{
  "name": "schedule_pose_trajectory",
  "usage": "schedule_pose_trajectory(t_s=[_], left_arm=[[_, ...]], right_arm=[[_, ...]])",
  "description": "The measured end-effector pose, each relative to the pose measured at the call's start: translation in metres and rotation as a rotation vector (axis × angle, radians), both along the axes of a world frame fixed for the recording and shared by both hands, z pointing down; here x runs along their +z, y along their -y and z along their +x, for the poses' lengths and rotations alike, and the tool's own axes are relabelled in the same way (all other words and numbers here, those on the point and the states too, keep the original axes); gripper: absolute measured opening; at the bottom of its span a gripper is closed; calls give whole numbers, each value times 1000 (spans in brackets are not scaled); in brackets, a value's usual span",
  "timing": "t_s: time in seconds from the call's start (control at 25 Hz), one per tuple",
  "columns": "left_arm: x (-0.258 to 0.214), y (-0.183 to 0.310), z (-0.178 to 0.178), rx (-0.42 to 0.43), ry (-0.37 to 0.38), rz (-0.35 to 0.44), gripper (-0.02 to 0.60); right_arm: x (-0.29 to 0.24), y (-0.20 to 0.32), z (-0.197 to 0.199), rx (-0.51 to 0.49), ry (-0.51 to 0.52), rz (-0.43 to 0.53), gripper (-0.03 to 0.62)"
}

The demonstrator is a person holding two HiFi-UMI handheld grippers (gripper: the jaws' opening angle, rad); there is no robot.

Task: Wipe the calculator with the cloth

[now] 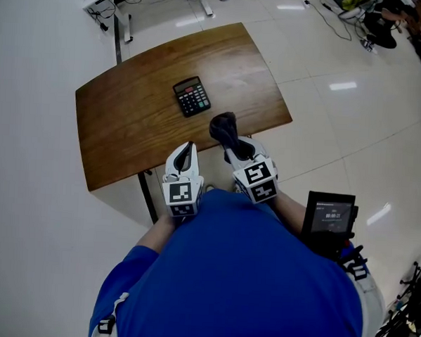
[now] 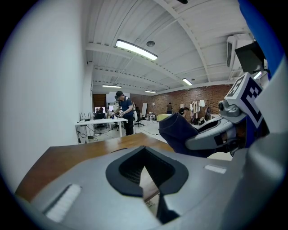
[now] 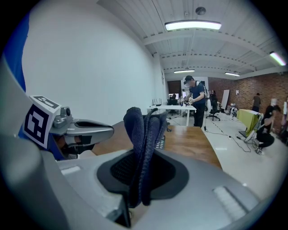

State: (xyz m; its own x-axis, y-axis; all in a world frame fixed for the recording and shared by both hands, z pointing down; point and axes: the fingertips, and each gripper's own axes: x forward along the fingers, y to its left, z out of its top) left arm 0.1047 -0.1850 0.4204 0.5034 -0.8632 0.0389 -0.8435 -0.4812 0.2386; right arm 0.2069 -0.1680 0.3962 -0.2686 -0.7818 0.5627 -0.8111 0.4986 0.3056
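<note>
The right gripper (image 1: 234, 146) has its jaws clamped on the cloth (image 1: 224, 127), a dark folded wad that stands up out of the pads. The bunched end points forward over the near edge of the table (image 1: 121, 135).

The calculator (image 1: 192, 96) lies flat on the wood ahead of that cloth and a little to its left, near but not touching. Its long axis runs roughly away from the person, with the display at the far end. From where I stand, the wipe calls for a short reach forward and leftward, then strokes along that length.

The left gripper (image 1: 185, 156) sits further back at the table's edge, its jaws drawn together on nothing.
</note>
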Motion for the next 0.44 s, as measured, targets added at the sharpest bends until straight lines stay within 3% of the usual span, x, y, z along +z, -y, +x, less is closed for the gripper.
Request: schedule_pose_trajectory(t_s=[0.44], left_arm=[[1,1,1,5,4,-16,6]], right_arm=[[-6,4,-3,1,3,26,72]])
